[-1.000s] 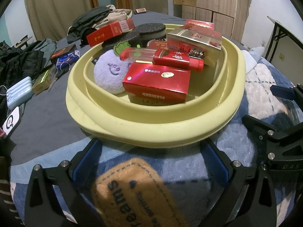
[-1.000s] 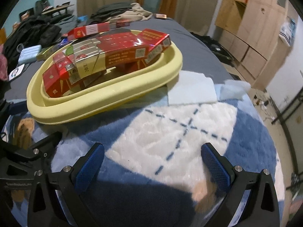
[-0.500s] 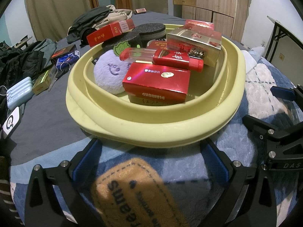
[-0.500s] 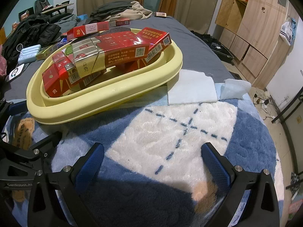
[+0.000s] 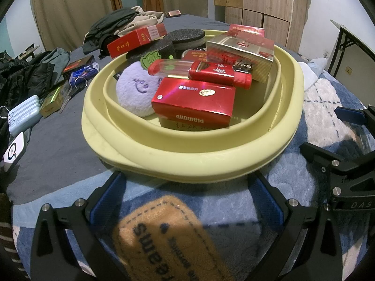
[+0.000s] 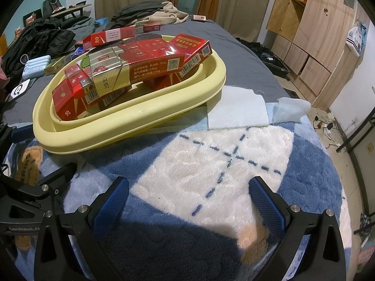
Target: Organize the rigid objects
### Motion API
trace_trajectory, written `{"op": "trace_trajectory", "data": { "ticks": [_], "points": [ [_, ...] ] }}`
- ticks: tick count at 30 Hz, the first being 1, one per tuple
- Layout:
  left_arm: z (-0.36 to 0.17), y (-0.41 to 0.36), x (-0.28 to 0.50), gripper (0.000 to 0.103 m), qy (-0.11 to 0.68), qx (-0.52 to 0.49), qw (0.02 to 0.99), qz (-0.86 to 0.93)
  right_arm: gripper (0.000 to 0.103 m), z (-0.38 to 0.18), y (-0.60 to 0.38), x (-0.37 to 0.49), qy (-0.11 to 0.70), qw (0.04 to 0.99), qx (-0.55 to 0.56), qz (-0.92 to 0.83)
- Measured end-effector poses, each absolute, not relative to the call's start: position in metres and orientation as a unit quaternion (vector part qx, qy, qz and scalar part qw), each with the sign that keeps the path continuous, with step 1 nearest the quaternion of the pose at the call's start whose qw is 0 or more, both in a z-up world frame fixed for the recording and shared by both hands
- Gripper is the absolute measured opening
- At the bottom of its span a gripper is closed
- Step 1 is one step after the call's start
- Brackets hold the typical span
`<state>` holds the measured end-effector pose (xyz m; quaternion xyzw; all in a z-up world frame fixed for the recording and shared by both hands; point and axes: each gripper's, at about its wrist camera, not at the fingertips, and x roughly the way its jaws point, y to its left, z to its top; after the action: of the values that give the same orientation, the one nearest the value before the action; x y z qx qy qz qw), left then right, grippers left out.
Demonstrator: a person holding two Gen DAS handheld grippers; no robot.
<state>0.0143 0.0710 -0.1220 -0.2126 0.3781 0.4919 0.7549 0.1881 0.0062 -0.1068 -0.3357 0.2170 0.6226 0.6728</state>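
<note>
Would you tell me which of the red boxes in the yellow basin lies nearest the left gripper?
The red box marked DIAMOND, at the front of the yellow basin; the other red boxes sit farther back from the left gripper.

Ahead of your left gripper (image 5: 186,195), the yellow basin (image 5: 187,154) blocks the way, piled above its rim with red cartons (image 5: 194,101). Your right gripper (image 6: 188,200) faces open blanket (image 6: 211,154); white cloths (image 6: 236,109) lie beyond, beside the basin (image 6: 131,119).
</note>
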Motion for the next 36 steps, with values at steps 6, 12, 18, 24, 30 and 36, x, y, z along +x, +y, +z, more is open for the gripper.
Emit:
{"op": "trace_trajectory", "data": {
  "ticks": [6,12,18,24,30,36],
  "points": [
    [-0.122,0.0713,0.0147,0.103,0.378,-0.214,0.755,0.491,0.103,-0.1068,0.0062,0.1883,0.217,0.673,-0.336,0.622],
    [-0.1229,0.0731,0.0119,0.103,0.374,-0.224,0.757,0.487,0.103,-0.1068,0.0063,0.1878,0.217,0.673,-0.336,0.622],
    [-0.1231,0.0728,0.0121,0.103,0.374,-0.223,0.757,0.487,0.103,-0.1068,0.0062,0.188,0.217,0.673,-0.336,0.622],
    [-0.123,0.0729,0.0119,0.103,0.373,-0.225,0.757,0.487,0.103,-0.1068,0.0062,0.1881,0.217,0.673,-0.336,0.622],
    [-0.1231,0.0728,0.0118,0.103,0.374,-0.224,0.757,0.487,0.103,-0.1068,0.0064,0.1878,0.217,0.673,-0.336,0.622],
    [-0.1231,0.0727,0.0117,0.103,0.374,-0.224,0.757,0.487,0.103,-0.1068,0.0065,0.1875,0.217,0.673,-0.336,0.622]
  ]
}}
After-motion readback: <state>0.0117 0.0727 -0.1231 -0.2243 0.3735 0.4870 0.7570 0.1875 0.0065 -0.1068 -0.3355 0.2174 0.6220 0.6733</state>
